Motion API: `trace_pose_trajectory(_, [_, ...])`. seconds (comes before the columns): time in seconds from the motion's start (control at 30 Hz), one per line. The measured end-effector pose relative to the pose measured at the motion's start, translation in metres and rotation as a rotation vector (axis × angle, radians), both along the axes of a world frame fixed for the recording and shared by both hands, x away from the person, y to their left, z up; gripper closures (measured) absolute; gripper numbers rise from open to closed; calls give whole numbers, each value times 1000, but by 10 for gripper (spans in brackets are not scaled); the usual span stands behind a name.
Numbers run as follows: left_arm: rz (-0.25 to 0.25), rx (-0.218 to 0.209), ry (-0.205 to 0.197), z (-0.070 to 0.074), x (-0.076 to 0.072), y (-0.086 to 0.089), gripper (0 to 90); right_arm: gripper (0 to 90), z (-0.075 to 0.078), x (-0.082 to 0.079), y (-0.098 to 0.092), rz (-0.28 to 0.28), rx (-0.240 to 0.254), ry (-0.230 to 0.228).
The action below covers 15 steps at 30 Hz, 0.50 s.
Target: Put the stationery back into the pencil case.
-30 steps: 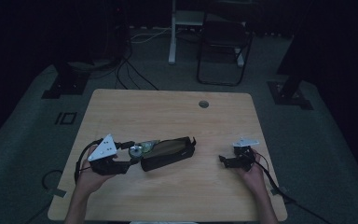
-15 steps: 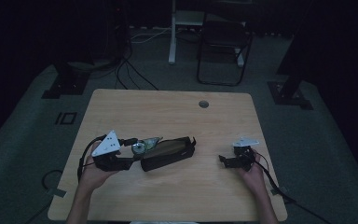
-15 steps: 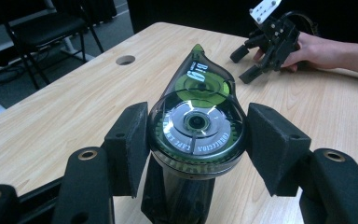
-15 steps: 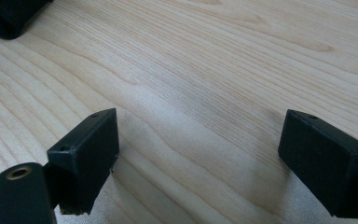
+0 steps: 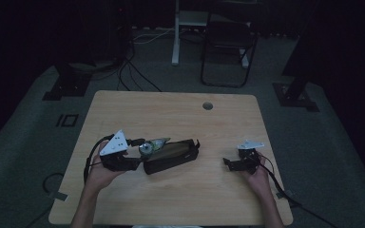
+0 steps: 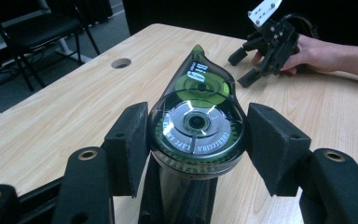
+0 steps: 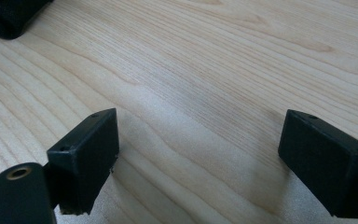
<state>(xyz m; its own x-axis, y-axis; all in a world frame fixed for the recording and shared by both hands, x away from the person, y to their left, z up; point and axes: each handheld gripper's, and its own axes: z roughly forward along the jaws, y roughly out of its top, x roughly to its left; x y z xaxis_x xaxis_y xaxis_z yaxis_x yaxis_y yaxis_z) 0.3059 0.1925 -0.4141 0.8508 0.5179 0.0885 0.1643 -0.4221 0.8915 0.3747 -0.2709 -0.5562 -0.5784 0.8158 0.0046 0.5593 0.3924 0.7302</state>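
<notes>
1. Right now the left gripper [image 5: 140,154] sits at the near left of the wooden table [image 5: 171,109], carried by the person's left hand [image 5: 100,173], and its jaws point toward the middle of the table.
2. Between those jaws sits a green, see-through correction tape dispenser [image 6: 196,123], teardrop-shaped, with its narrow tip pointing away from the gripper.
3. Both pads [image 6: 129,142] of the left gripper press against the round body of the dispenser, one on each side, so the jaws are clamped on it.
4. Seen from above, the dispenser [image 5: 151,145] lies over the left end of a long black pouch [image 5: 173,156], which rests on the table just right of the left gripper.
5. Whether the dispenser touches the pouch or hangs just above it cannot be told.
6. Over at the near right, the right gripper [image 5: 228,164] is low over the table in the person's right hand [image 5: 256,173], well apart from the pouch.
7. Its jaws stand wide apart with only bare wood between them [image 7: 198,154].
8. One dark corner of the pouch [image 7: 9,16] appears at the top left of the right gripper view.
</notes>
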Motion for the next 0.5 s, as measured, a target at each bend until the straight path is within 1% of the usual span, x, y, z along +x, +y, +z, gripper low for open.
trace_pose_trajectory(0.5, [-9,3,2,0,7,-10,415,121,0,0,0,3,0,0])
